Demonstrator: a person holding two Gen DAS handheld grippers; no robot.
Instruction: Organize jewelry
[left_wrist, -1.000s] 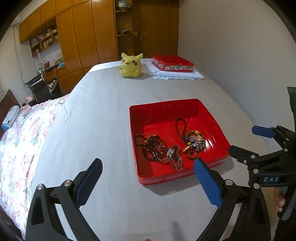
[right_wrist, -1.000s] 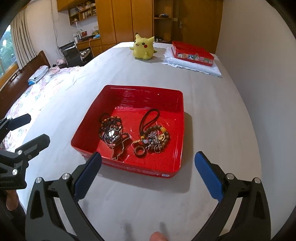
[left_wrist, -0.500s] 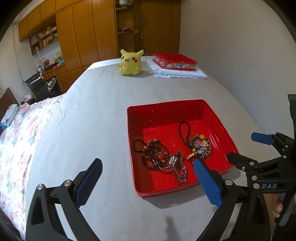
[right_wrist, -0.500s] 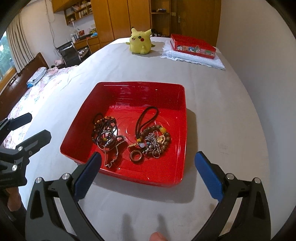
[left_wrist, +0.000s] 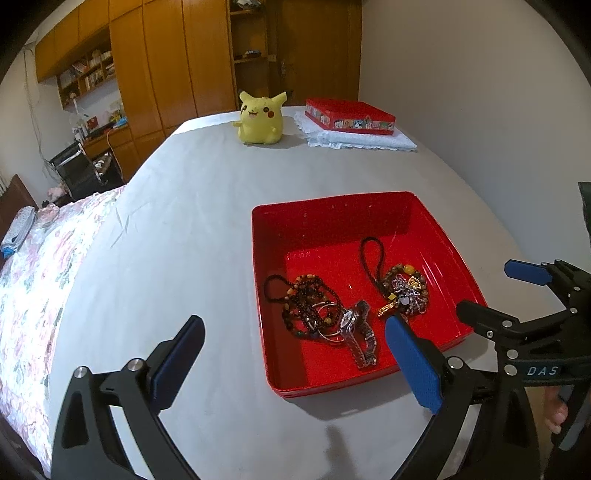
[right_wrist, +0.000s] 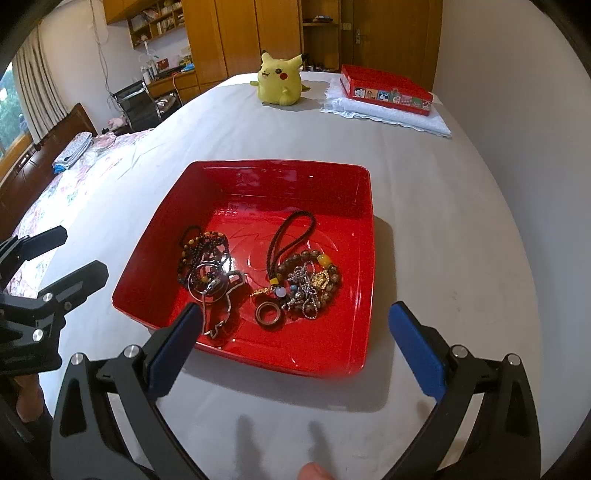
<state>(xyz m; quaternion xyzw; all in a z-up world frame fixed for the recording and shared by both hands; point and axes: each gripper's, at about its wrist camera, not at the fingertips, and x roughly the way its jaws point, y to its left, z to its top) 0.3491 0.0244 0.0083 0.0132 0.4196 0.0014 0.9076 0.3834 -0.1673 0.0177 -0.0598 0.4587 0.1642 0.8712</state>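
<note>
A red square tray (left_wrist: 436, 218) (right_wrist: 354, 206) sits on the grey sheet. In it lie a dark bead necklace with a silver watch (left_wrist: 351, 325) (right_wrist: 207, 266) and a pile of a corded bead bracelet, chains and a brown ring (right_wrist: 310, 280) (left_wrist: 404, 288). My left gripper (left_wrist: 291, 362) is open and empty, just short of the tray's near left corner. My right gripper (right_wrist: 295, 343) is open and empty, over the tray's near edge. Each gripper shows in the other's view (left_wrist: 495, 291) (right_wrist: 66, 254).
A yellow Pikachu plush (left_wrist: 260, 118) (right_wrist: 280, 79) stands at the far end. Beside it a red tin (left_wrist: 349, 116) (right_wrist: 386, 90) rests on a folded white cloth (left_wrist: 364, 140). A floral bedspread (left_wrist: 26, 280) lies left; a wall runs close on the right.
Both grippers have moved forward toward the tray, which now looks nearer and larger. Both stay open and empty.
</note>
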